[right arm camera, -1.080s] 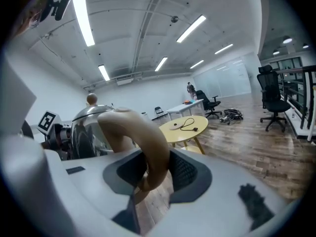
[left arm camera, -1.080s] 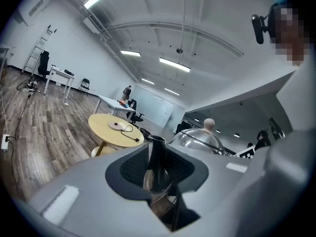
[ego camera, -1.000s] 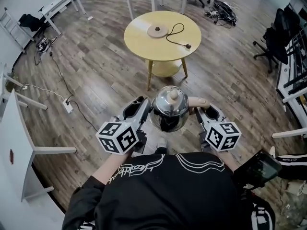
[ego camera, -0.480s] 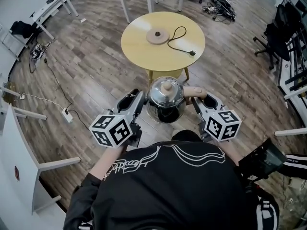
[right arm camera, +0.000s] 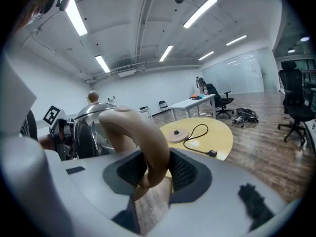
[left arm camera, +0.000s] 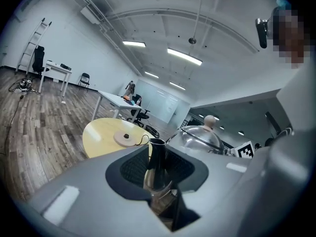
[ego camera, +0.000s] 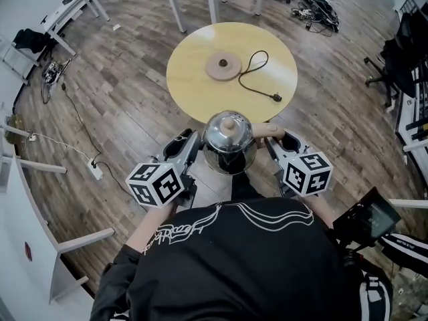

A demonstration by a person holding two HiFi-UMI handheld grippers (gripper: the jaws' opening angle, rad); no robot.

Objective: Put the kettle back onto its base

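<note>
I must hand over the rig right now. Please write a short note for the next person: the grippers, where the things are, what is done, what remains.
Left gripper: shut on the spout.
Right gripper: shut on the handle.
Kettle: in the air between both grippers, short of the round table.
Base: on the table, bare, with its cord beside it.
Done: kettle picked up.
Left: bring it over the base, set it down upright, open both grippers.

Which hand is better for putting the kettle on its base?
Probably right: the right gripper clamps the handle of the kettle, while the left gripper only pinches the thin spout. The base lies ahead on the table.
</note>
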